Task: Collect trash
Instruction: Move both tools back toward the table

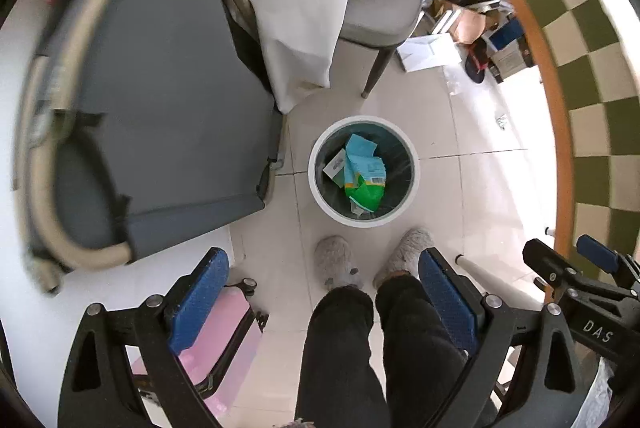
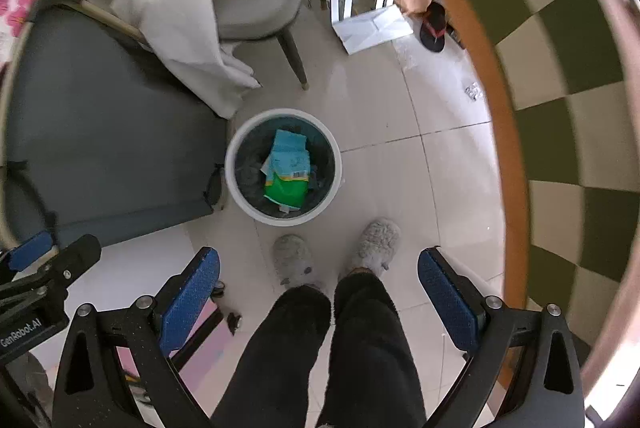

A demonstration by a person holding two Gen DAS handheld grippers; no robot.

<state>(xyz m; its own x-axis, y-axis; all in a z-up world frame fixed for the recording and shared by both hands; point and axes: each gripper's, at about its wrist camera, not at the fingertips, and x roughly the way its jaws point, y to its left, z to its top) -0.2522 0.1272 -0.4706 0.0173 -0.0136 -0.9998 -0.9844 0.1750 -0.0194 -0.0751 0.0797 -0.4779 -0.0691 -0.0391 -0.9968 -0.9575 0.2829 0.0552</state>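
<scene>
A white round trash bin [image 1: 414,168] with a dark liner stands on the floor; in the right wrist view the bin [image 2: 232,188] sits left of centre. Inside lie a green and blue crumpled package [image 1: 366,176] [image 2: 289,172] and a white box [image 1: 335,164]. My left gripper [image 1: 324,302] is open and empty, high above the floor, bin ahead of it. My right gripper [image 2: 320,302] is open and empty, also high above the floor. Each gripper shows at the other view's edge, the right gripper [image 1: 576,268] and the left gripper [image 2: 48,252].
A grey folding chair [image 1: 160,108] stands left of the bin. A beige chair [image 1: 380,0] with white cloth [image 1: 296,20] is behind. A round table with checkered cloth [image 1: 592,68] is at right. The person's legs and grey slippers [image 1: 336,260] stand before the bin. Clutter [image 2: 372,24] lies far back.
</scene>
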